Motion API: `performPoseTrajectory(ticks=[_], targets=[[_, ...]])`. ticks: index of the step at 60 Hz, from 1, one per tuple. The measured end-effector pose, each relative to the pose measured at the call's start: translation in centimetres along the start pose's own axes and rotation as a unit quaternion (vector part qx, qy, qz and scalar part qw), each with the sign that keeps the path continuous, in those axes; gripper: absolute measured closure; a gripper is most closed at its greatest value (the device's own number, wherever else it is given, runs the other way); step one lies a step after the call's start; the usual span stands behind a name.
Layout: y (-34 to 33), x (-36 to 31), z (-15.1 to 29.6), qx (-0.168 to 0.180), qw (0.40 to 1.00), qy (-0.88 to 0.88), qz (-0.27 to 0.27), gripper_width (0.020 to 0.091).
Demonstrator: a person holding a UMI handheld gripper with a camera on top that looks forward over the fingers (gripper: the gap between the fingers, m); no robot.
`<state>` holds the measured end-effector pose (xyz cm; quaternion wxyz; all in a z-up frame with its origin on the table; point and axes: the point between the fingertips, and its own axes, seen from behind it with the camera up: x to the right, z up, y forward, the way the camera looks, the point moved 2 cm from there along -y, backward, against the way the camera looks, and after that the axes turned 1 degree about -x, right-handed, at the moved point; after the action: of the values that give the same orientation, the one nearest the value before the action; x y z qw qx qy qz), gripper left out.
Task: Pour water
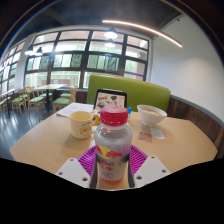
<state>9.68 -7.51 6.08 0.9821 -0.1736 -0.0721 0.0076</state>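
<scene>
Behind your table (60, 140) are big windows (85, 55). Your gripper (113, 160) fingers seem closed on the red-capped bottle (113, 148); its pink label cannot be read.

Your gripper (113, 168) shows two pale grey fingers (74, 169) with flat, angular outer faces, each carrying a magenta pad (92, 157) on its inner side; the pads look ribbed with fine parallel ridges

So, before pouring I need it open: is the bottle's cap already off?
No, the red cap sits on the bottle between the fingers.
</scene>
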Motion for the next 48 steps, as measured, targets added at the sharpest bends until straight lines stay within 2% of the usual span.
performPoseTrajectory(ticks=[7, 15, 23, 30, 37, 38, 48], targets=[[-0.1, 0.7, 0.2, -0.023, 0.999, -0.022, -0.004, 0.0680], [0.7, 3.0, 1.8, -0.048, 0.993, -0.101, -0.032, 0.0679], [3.5, 6.3, 6.3, -0.057, 0.957, -0.261, -0.109, 0.0682], [4.6, 6.8, 13.0, -0.059, 0.885, -0.432, -0.161, 0.0680], [7.9, 4.3, 16.3, -0.042, 0.810, -0.554, -0.189, 0.0681], [6.6, 4.0, 17.5, -0.045, 0.797, -0.572, -0.191, 0.0682], [11.5, 0.8, 18.0, -0.032, 0.653, -0.727, -0.209, 0.0681]])
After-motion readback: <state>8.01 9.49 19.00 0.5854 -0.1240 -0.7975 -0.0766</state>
